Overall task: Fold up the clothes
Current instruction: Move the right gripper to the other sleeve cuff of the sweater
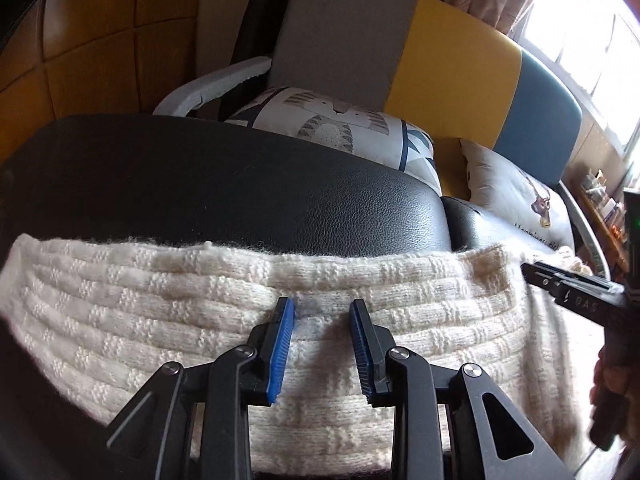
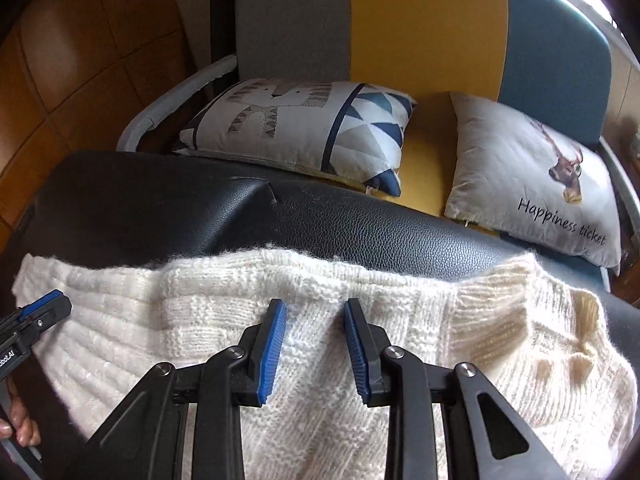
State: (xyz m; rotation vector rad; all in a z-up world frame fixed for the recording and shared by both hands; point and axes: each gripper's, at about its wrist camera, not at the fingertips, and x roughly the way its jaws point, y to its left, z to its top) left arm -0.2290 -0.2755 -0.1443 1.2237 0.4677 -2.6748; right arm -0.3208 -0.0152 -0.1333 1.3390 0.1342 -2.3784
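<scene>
Left wrist: left gripper (image 1: pixel 322 306) spread, over cream sweater (image 1: pixel 140 304) on black leather seat (image 1: pixel 240 184). Right wrist: right gripper (image 2: pixel 316 308) spread (holding nothing) near far edge. Risk: pads snagging loose knit, dragging layers askew.

We see a cream sweater (image 2: pixel 280 300) of thick, fuzzy knitted wool with ribbed texture. It lies on a black table (image 2: pixel 360 232) of grained, faintly glossy leather-like cover. The right tongs (image 2: pixel 316 312) are matt black plastic with ridged blue pads (image 2: pixel 272 344) and shiny metal pins.
</scene>
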